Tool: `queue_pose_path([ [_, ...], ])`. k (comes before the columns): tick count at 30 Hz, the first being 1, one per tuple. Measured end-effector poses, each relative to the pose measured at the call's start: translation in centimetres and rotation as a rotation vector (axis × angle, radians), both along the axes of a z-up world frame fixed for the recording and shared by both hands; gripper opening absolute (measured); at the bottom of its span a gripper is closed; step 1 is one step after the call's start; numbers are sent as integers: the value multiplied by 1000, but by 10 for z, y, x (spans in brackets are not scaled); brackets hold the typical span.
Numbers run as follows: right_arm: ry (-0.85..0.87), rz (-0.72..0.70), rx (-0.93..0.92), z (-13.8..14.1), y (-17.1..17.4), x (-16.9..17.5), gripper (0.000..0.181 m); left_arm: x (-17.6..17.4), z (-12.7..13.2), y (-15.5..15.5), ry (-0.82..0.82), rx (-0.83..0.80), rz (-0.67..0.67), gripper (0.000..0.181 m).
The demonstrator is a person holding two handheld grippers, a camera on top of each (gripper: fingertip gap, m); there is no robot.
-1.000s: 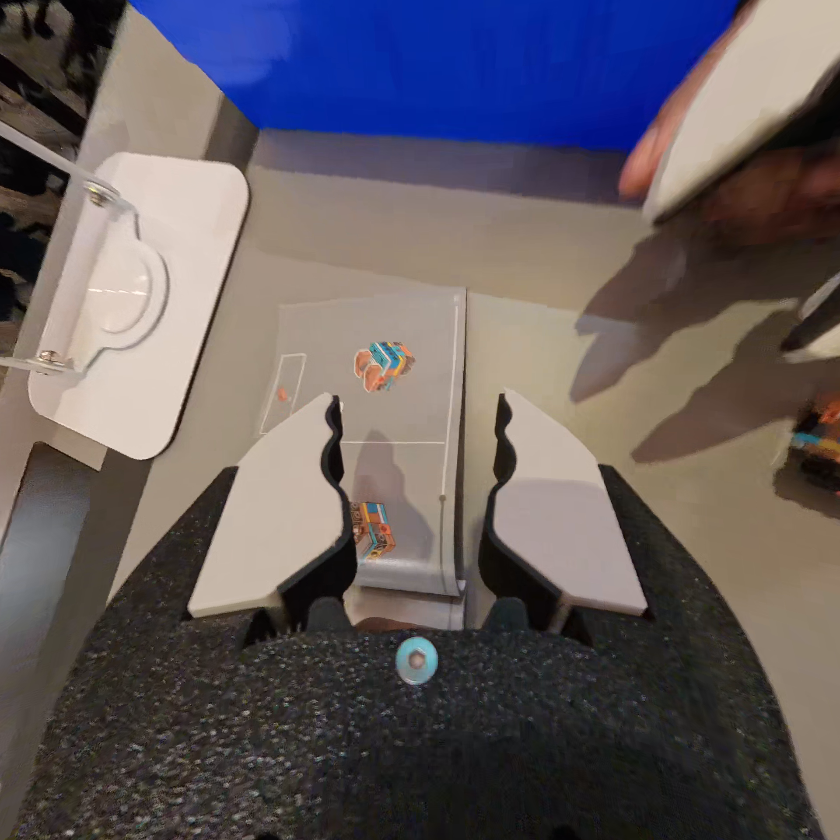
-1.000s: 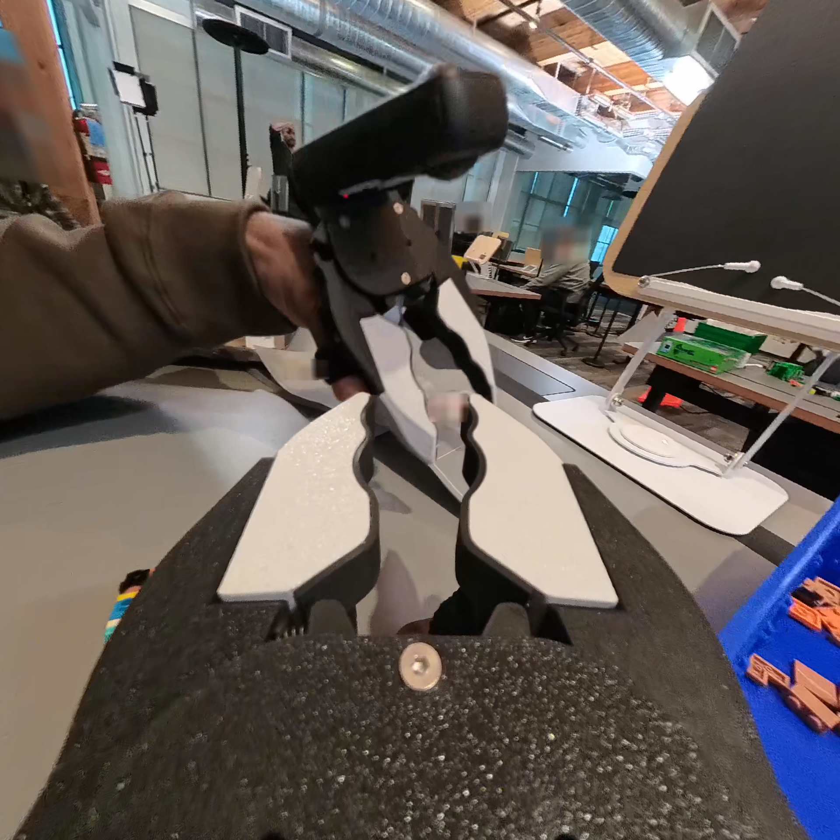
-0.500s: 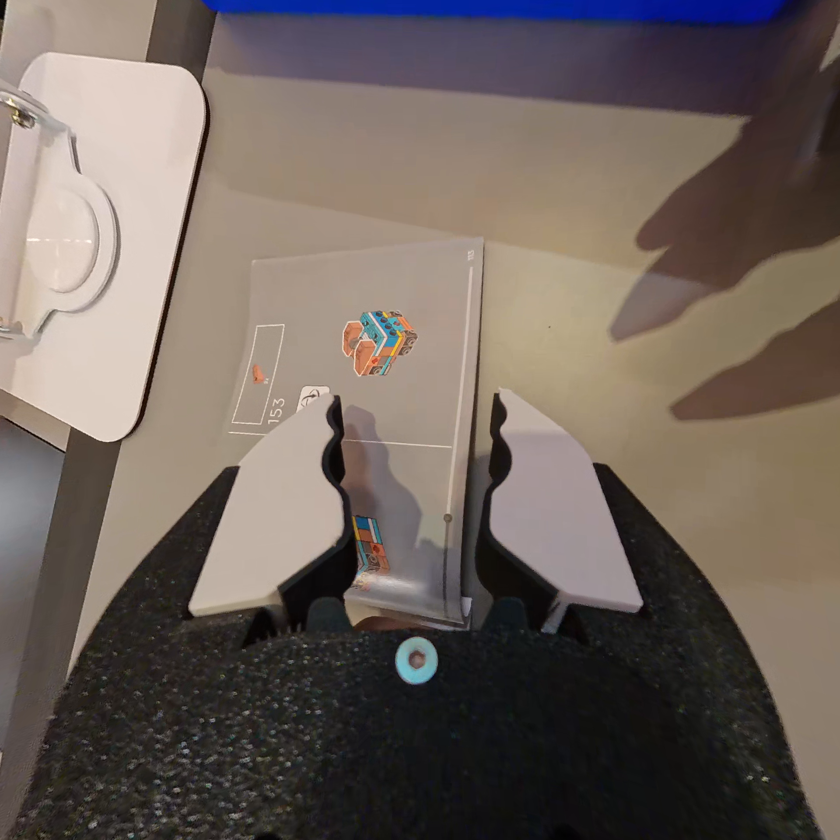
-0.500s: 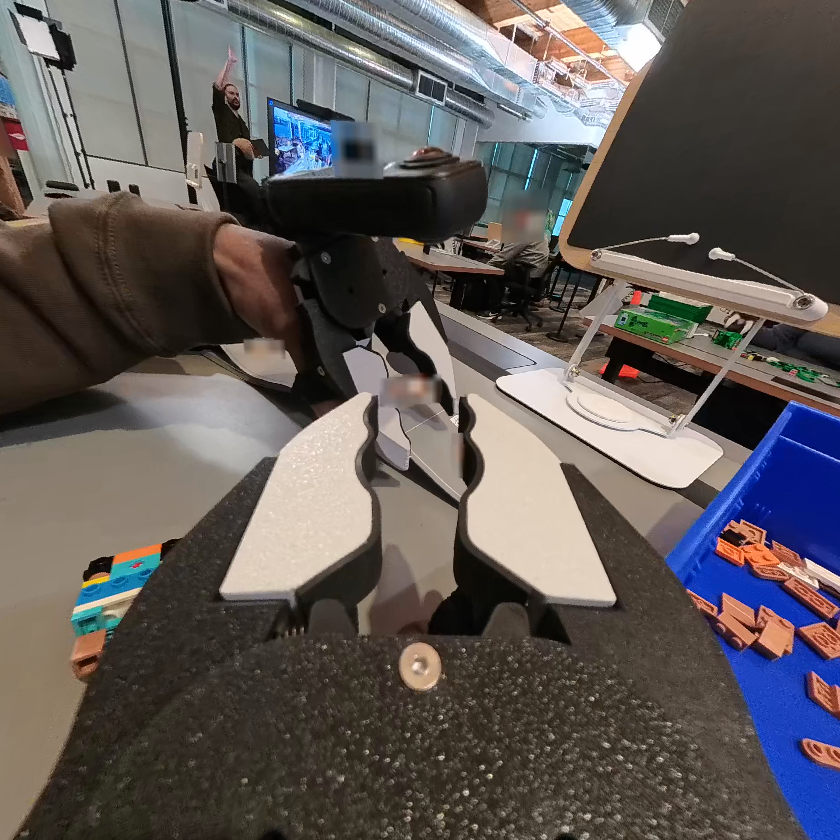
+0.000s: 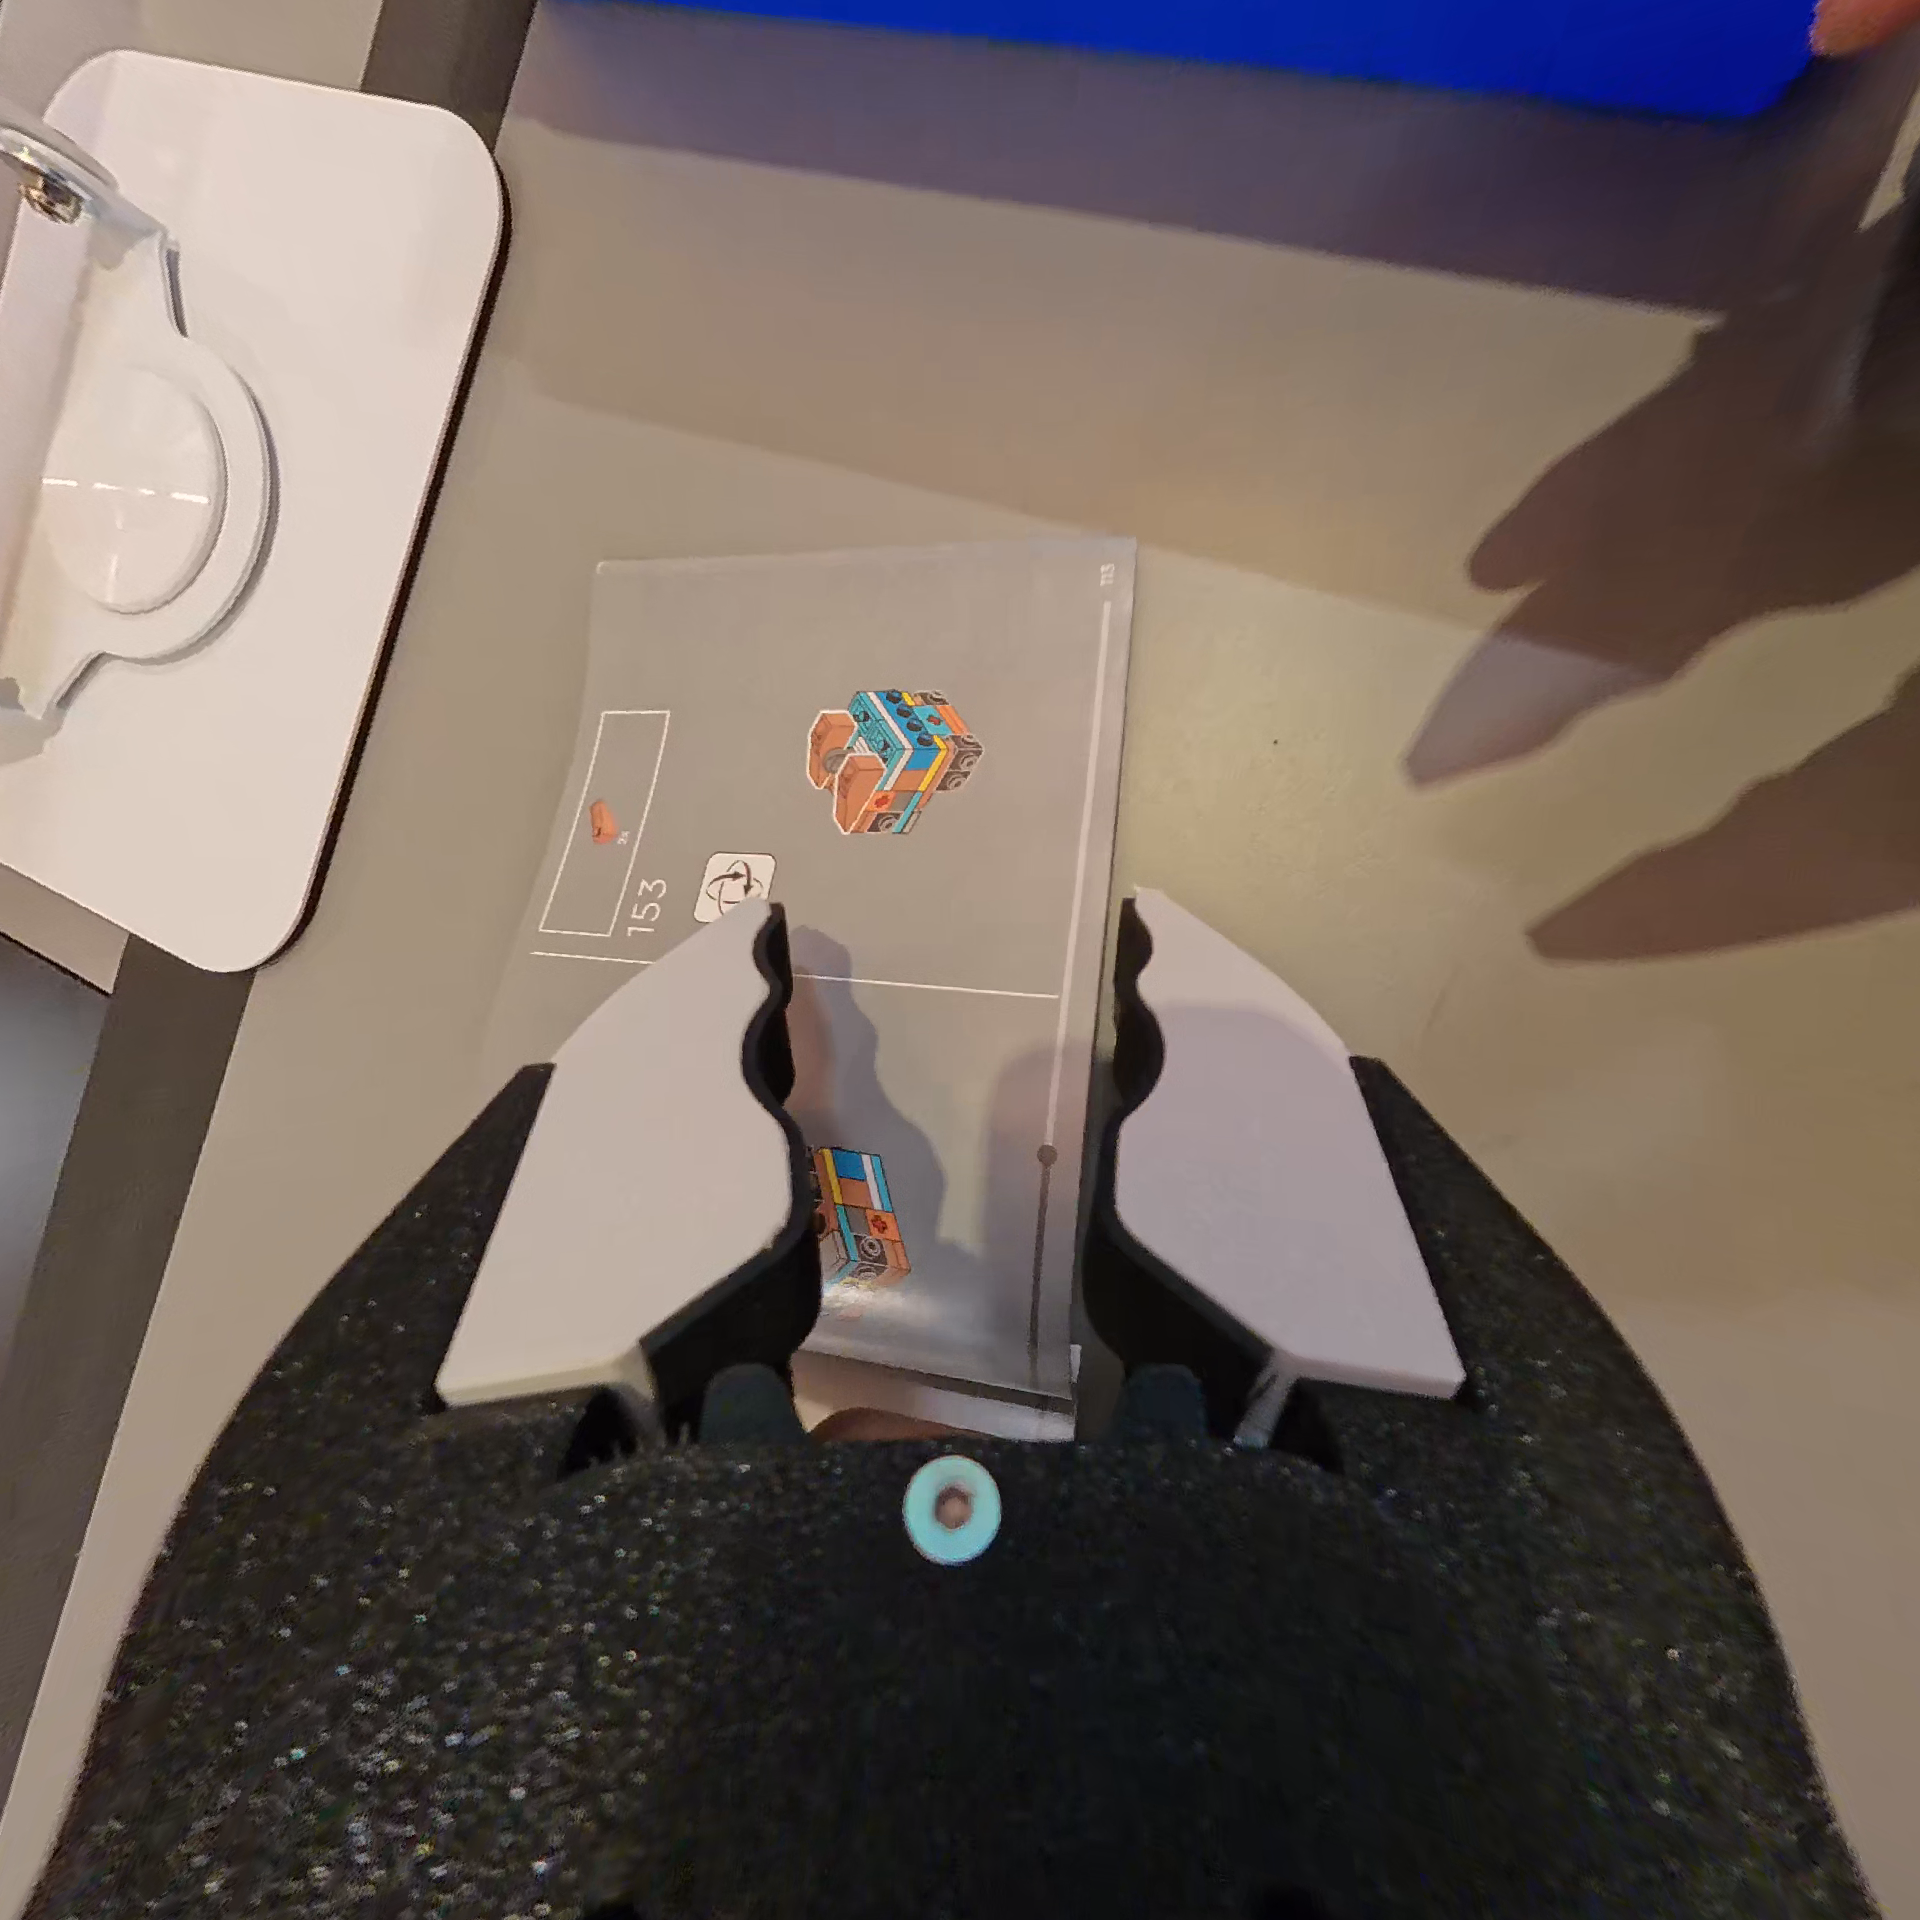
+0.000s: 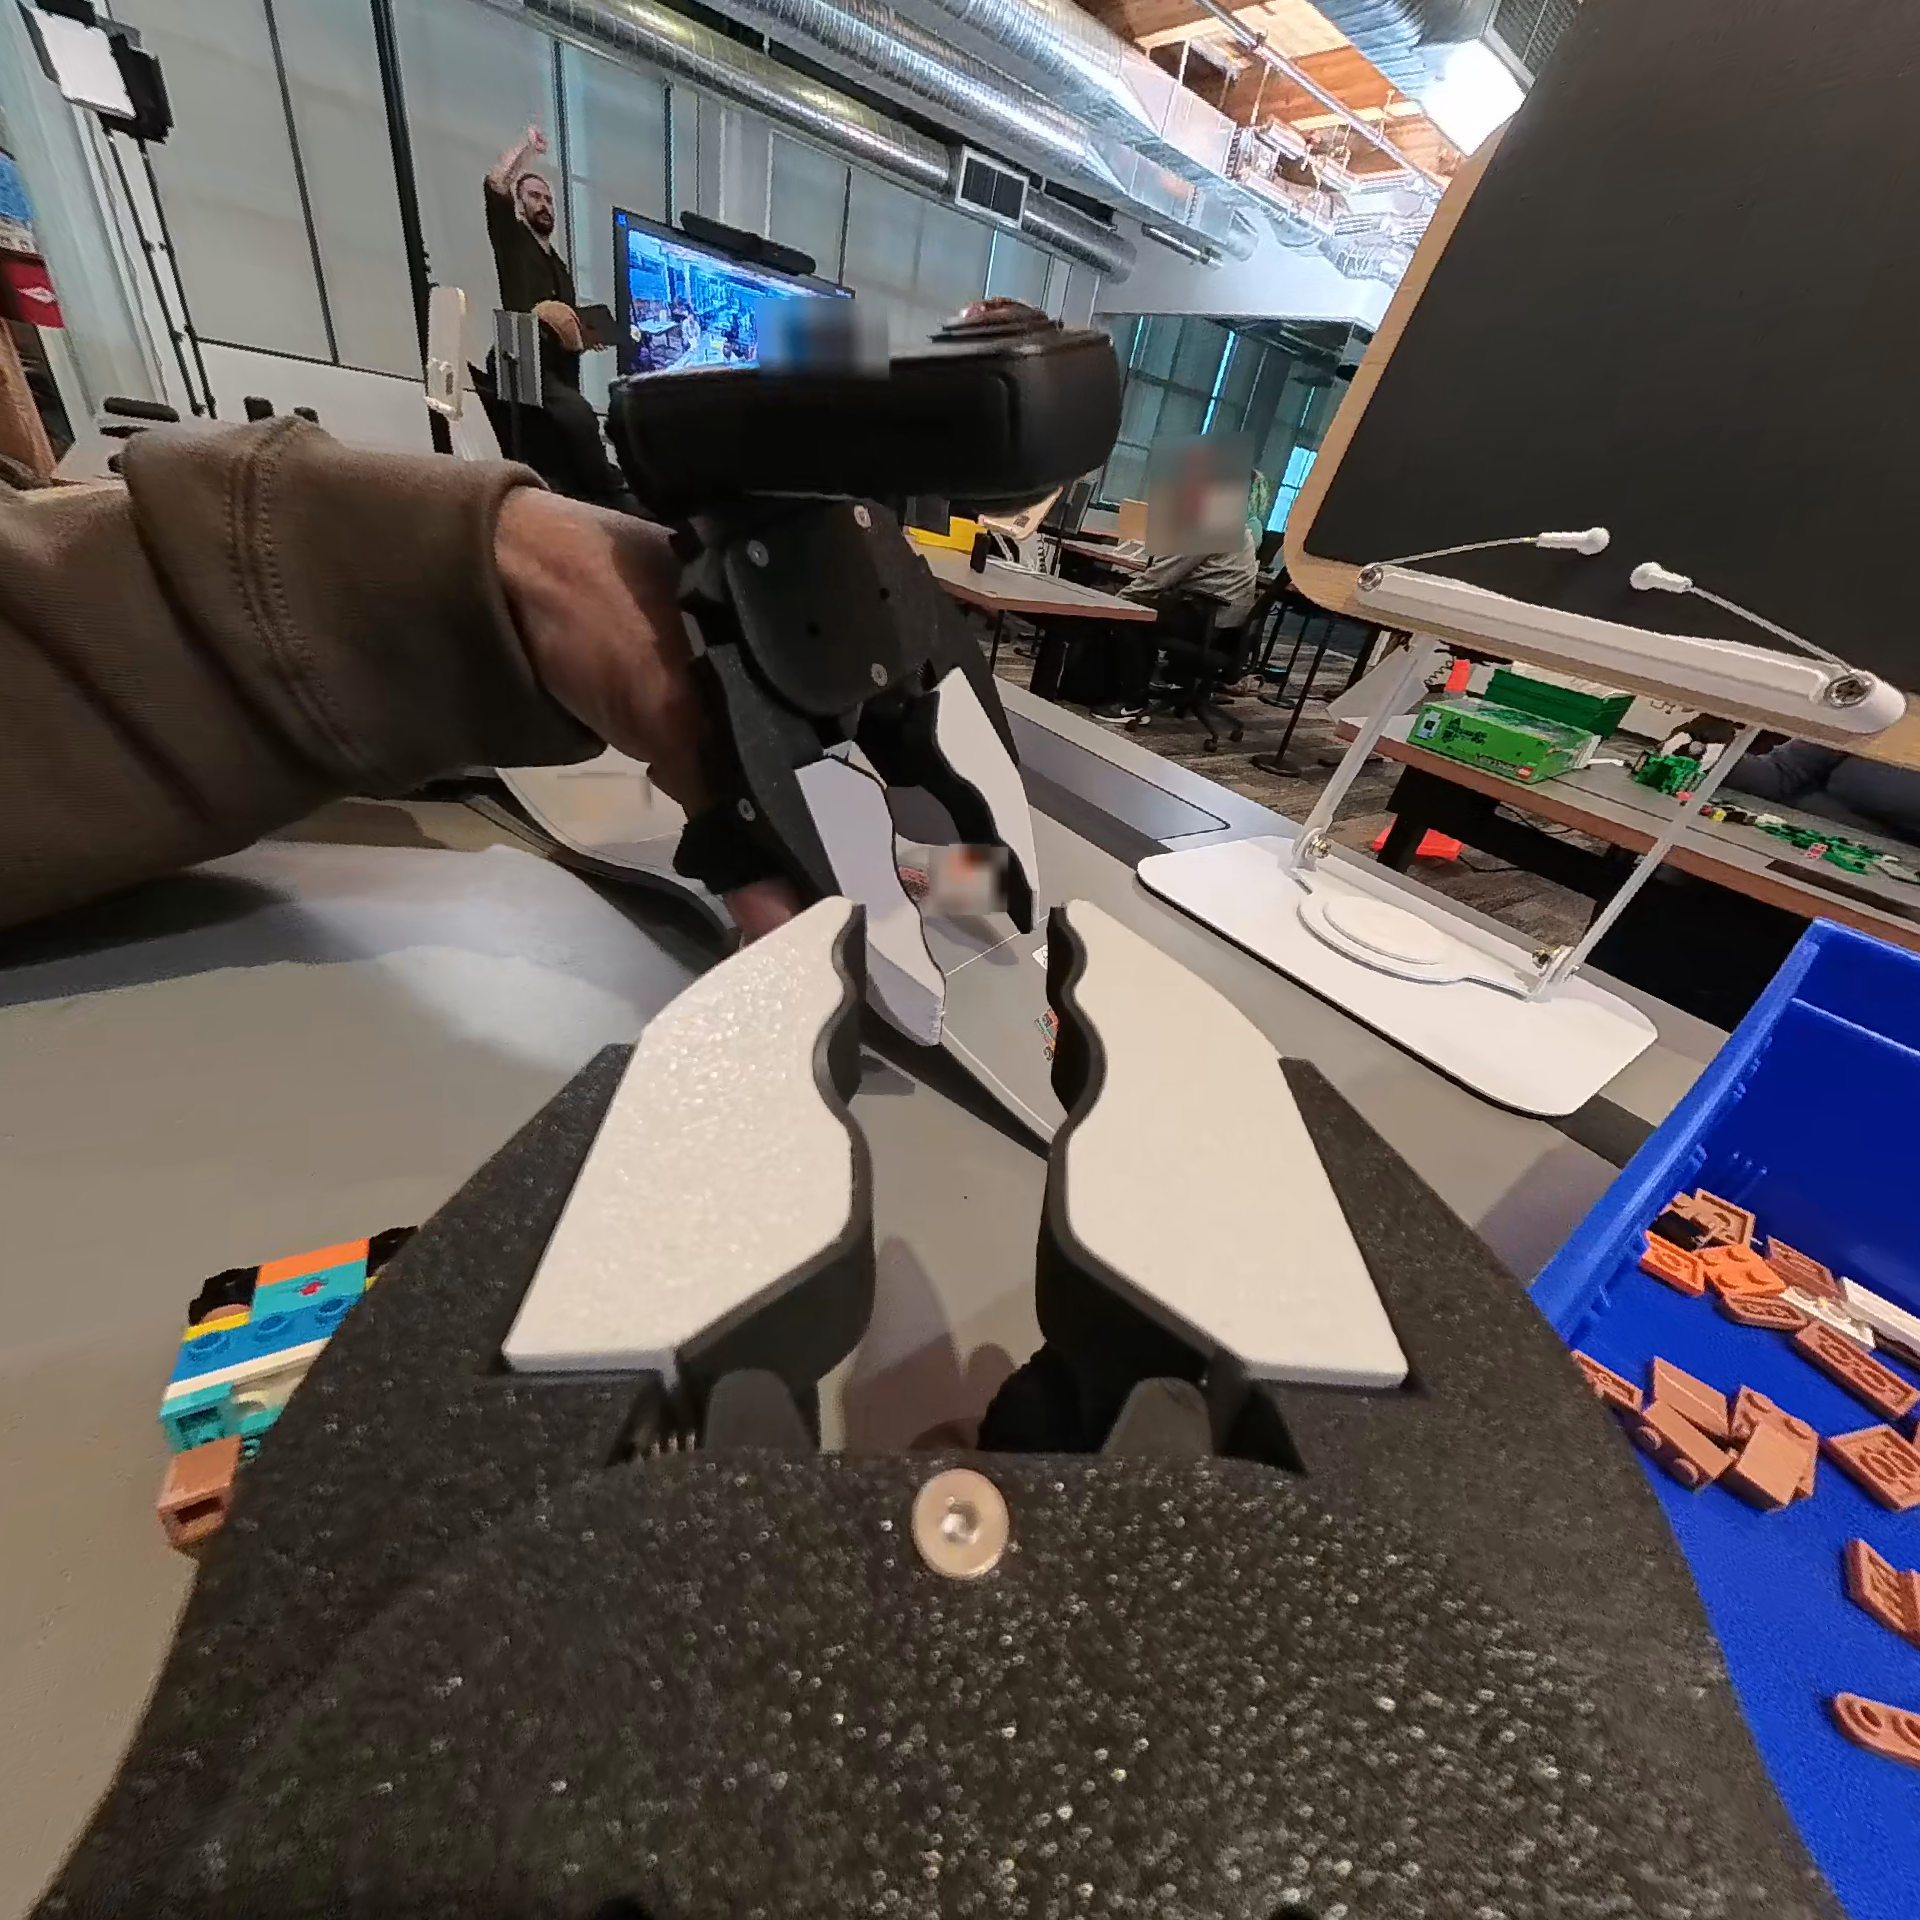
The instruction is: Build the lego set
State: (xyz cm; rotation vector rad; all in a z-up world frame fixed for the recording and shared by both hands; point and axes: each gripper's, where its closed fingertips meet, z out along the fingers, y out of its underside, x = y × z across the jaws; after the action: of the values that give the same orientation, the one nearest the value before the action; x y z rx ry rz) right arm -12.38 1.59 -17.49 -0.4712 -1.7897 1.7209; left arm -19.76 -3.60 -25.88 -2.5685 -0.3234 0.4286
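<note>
My left gripper (image 5: 954,914) is open and empty, hovering over the grey instruction booklet (image 5: 883,831) that lies flat on the table. It also shows in the right wrist view (image 6: 935,904), pointing down at the booklet (image 6: 997,1060). My right gripper (image 6: 956,925) is open and empty above the table. A part-built lego model (image 6: 265,1340) of teal, orange, white and black bricks sits on the table at its lower left. A blue bin (image 6: 1787,1195) at the right holds several loose brown pieces (image 6: 1756,1392).
A white stand base (image 5: 239,499) lies left of the booklet and shows at the right in the right wrist view (image 6: 1455,997), carrying a black board (image 6: 1683,343). The blue bin's edge (image 5: 1143,42) lies beyond the booklet. A sleeved arm (image 6: 260,644) crosses the table. The left gripper's tips are roughly 12 centimetres from the right gripper's.
My left gripper has drawn back over the booklet, showing more of the page. My right gripper has turned right, bringing the blue bin and the lego model into view.
</note>
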Motion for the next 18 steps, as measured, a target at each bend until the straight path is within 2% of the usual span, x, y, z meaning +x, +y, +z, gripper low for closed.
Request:
queue_pose_path([
  [18, 5, 4, 5, 0, -1, 1, 32, -3, -1, -3, -12, 0, 18, 59],
])
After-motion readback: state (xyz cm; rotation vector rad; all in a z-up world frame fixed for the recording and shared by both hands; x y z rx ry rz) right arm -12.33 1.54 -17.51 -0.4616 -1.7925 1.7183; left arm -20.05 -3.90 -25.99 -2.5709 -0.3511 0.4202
